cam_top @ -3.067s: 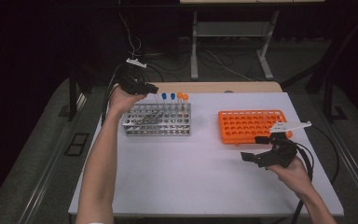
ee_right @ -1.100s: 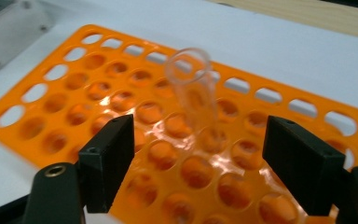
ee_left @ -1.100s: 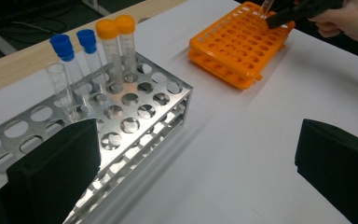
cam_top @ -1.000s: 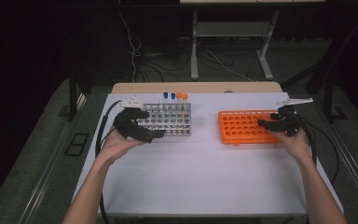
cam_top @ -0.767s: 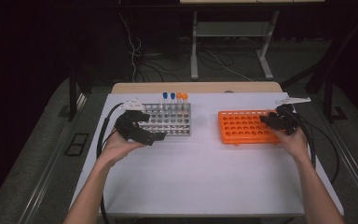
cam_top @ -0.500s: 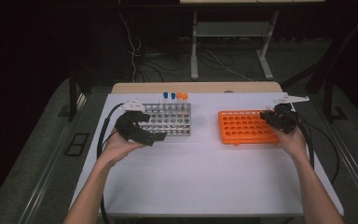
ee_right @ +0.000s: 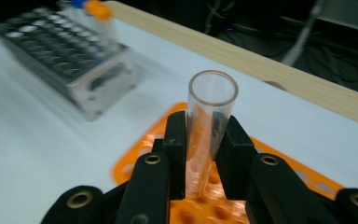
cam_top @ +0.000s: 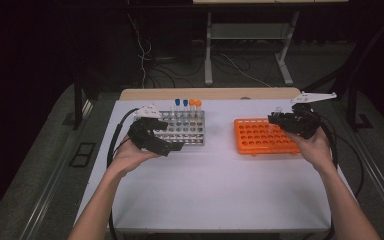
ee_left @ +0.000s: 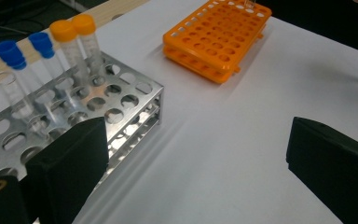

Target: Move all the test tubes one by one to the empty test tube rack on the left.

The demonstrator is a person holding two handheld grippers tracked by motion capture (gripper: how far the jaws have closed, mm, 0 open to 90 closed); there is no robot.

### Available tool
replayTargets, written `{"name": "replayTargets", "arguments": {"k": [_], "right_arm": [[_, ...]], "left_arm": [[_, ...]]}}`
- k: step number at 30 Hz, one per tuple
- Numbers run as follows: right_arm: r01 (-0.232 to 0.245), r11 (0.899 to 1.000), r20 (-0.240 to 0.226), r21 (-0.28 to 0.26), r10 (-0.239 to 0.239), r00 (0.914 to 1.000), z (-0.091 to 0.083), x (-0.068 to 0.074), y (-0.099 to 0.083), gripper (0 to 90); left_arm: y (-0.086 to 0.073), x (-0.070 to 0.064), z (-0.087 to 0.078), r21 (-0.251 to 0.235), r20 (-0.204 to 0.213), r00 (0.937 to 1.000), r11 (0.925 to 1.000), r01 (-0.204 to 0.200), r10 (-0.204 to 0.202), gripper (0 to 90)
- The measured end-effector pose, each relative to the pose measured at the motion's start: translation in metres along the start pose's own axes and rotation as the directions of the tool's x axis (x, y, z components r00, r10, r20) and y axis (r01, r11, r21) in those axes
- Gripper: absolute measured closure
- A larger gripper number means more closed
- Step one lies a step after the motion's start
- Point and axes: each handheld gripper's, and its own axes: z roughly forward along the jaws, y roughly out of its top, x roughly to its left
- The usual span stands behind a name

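two racks sitting on the white table (cam_top: pixel 215 190), metal one at the left, orange one at the right, well apart.

starting at the left: left hand-held gripper (cam_top: pixel 167 146) hovering at the near edge of the metal rack (cam_top: pixel 186 131), jaws spread wide with nothing between them; in the left gripper view, one black jaw crossing the rack's near corner and the other hanging over bare table. standing at the far edge of the metal rack: two blue-capped tubes (ee_left: pixel 13 55) and two orange-capped tubes (ee_left: pixel 72 29), plus an uncapped clear one beside the blue pair. lying along the far edge of the table: a wooden strip (cam_top: pixel 210 93).

moving right: orange rack (cam_top: pixel 260 136) resting flat, holes open. right hand-held gripper (cam_top: pixel 278 118) hanging over the far right corner of the orange rack, jaws pinching narrow on a clear open-topped tube (ee_right: pixel 208 128); tube standing nearly upright between the pads, rim well above the jaw tips, lower end pointing down at the orange rack. impossible to tell whether the tube's bottom is touching the rack.
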Motion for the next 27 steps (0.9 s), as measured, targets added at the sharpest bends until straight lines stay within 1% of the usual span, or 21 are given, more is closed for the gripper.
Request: {"name": "replayTargets", "arguments": {"k": [2, 5, 8, 12, 16, 22, 27], "right_arm": [[0.017, 1.000, -0.048, 0.005, -0.017, 0.9987, 0.001, 0.011, 0.004, 75.1], [0.058, 0.998, -0.103, 0.014, -0.057, 0.9930, 0.003, 0.029, 0.010, 75.1], [0.101, 0.995, -0.151, 0.022, -0.096, 0.9838, 0.005, 0.047, 0.016, 75.1], [0.145, 0.989, -0.209, 0.029, -0.136, 0.9685, 0.010, 0.067, 0.022, 75.1], [0.184, 0.982, -0.251, 0.040, -0.169, 0.9532, 0.016, 0.085, 0.025, 75.1], [0.223, 0.973, -0.306, 0.053, -0.197, 0.9316, 0.025, 0.106, 0.028, 75.1], [0.253, 0.966, -0.343, 0.060, -0.218, 0.9139, 0.033, 0.121, 0.031, 75.1]], "left_arm": [[0.003, -0.002, 0.001, 0.002, 0.010, 0.9999, 1.0000, -0.008, 0.008, 5.4], [0.006, -0.005, 0.004, 0.004, 0.023, 0.9996, 0.9998, -0.019, 0.019, 6.3], [0.010, -0.008, 0.005, 0.007, 0.033, 0.9990, 0.9995, -0.030, 0.030, 7.0], [0.014, -0.012, 0.006, 0.008, 0.045, 0.9981, 0.9990, -0.044, 0.043, 7.3], [0.017, -0.015, 0.006, 0.009, 0.057, 0.9969, 0.9984, -0.056, 0.055, 7.4], [0.021, -0.019, 0.008, 0.009, 0.075, 0.9945, 0.9973, -0.073, 0.072, 9.3], [0.027, -0.024, 0.011, 0.007, 0.102, 0.9906, 0.9958, -0.092, 0.091, 13.5]]}}
